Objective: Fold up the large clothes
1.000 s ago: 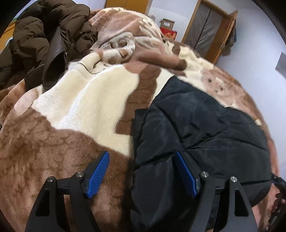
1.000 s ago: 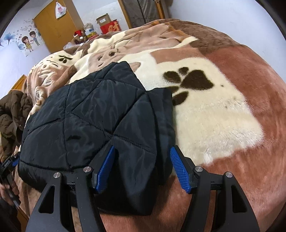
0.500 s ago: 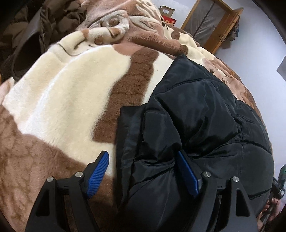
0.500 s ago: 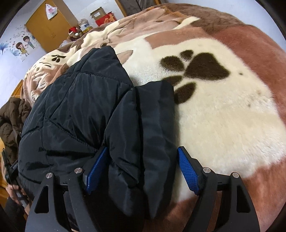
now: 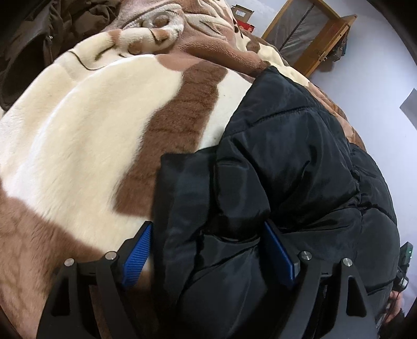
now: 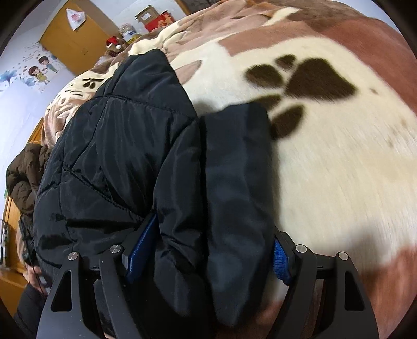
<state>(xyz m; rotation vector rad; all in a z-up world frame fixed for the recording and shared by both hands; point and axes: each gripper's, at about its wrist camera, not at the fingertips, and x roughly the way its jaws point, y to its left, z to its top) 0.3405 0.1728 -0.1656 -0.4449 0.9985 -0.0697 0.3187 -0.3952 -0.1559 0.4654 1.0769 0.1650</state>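
A black quilted jacket (image 5: 286,161) lies folded on a plush brown and cream blanket (image 5: 78,135). Its sleeve (image 5: 182,195) lies along the jacket's left edge. My left gripper (image 5: 208,255) points down over that edge and its jaws are opening, with the sleeve and a puffy fold between the blue pads. In the right wrist view the same jacket (image 6: 125,146) fills the left half, its other sleeve (image 6: 234,156) along the right edge. My right gripper (image 6: 211,250) stands wide open astride that sleeve and fold. Neither pair of pads visibly squeezes the cloth.
A brown padded coat (image 5: 31,39) is heaped at the far left of the bed, also seen as the brown coat (image 6: 23,169). The paw-print blanket (image 6: 338,156) spreads to the right. A wooden door (image 6: 70,39), boxes (image 6: 156,18) and a wardrobe (image 5: 312,39) stand beyond.
Both grippers have come down and forward onto the jacket's near edge. Their jaws have spread wider, and the sleeves and folds now sit between the pads.
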